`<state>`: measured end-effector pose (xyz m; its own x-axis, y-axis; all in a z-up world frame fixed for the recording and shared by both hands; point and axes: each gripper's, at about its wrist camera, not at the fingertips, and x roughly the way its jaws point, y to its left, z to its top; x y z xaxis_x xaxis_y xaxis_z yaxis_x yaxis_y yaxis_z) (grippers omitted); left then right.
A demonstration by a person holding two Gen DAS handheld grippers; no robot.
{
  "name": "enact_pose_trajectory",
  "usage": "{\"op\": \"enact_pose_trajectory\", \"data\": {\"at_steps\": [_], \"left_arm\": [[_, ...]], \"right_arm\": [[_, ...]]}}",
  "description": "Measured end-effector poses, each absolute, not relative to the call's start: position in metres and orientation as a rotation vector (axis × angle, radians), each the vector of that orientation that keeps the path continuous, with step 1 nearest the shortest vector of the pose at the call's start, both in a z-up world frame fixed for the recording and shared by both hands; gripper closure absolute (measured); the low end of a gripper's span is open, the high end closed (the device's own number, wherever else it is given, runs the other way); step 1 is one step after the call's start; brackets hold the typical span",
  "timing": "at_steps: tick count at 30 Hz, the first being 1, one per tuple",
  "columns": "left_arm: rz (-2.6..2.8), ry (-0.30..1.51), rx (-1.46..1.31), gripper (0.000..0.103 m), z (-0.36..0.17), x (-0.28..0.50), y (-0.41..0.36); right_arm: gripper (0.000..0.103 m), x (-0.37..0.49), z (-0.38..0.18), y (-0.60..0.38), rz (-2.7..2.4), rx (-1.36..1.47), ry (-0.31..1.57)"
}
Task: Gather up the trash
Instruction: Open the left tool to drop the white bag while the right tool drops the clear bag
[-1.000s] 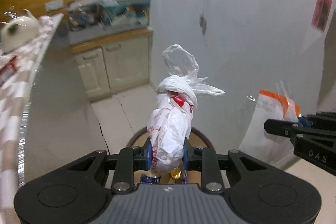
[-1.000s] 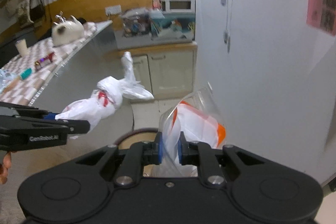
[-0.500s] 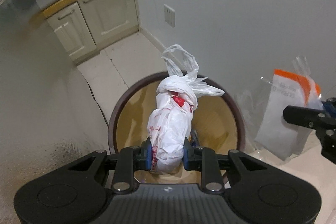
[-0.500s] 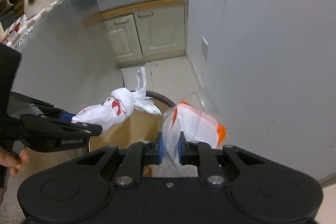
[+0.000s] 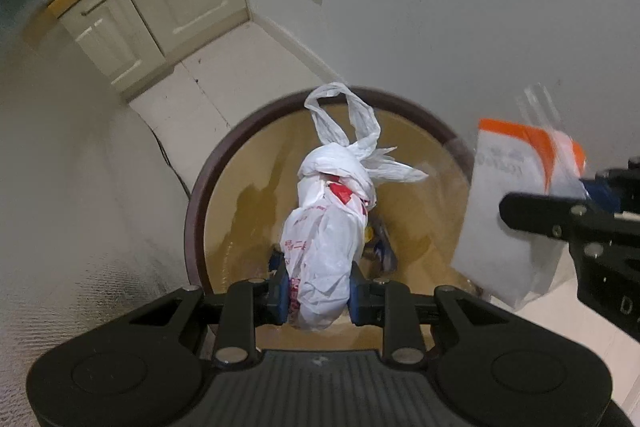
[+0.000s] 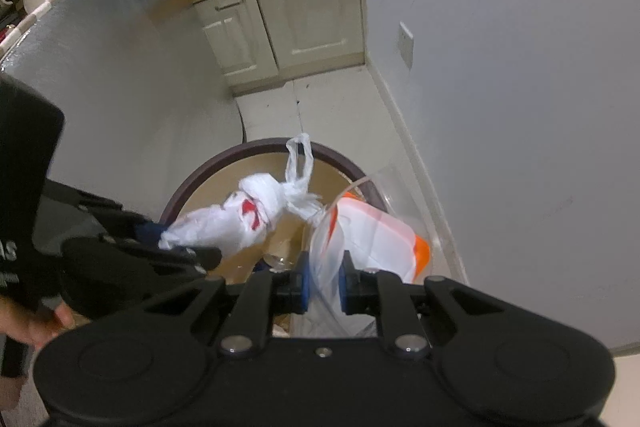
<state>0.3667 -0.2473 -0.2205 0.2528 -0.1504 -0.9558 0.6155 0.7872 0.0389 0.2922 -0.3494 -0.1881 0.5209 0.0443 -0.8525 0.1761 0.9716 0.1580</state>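
The knotted white bag (image 5: 324, 247) is pinched in the left claw (image 5: 318, 293), jutting ahead of it over the round brown bin (image 5: 196, 211). The clear orange-topped pouch (image 6: 376, 239) is clamped in the right claw (image 6: 323, 281), above the bin's far edge. Cans and scraps lie inside. The bag shows red print, handles loose.

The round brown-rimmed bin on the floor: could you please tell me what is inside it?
Mostly bare tan lining; a clear glass-like item and small blue pieces at the bottom. The knotted white bag hides the rest.
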Motion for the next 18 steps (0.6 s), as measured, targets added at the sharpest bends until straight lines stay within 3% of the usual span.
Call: {"op": "enact_pose_trajectory", "data": {"at_steps": [5,16,18], "left_arm": [[-0.514,1.173,0.425,0.071,-0.223,0.374,-0.244],[-0.482,1.216,0.437,0.043,-0.229,0.376,-0.244],[-0.464,1.213,0.438,0.031,-0.229,0.378,-0.242]], "right_arm": [[0.089,0.307,-0.202,-0.346,-0.071,0.255,1.046],[0.088,0.334,-0.237,-0.348,-0.075,0.28,1.109],[0.088,0.336,-0.242,-0.348,-0.07,0.278,1.118]]}}
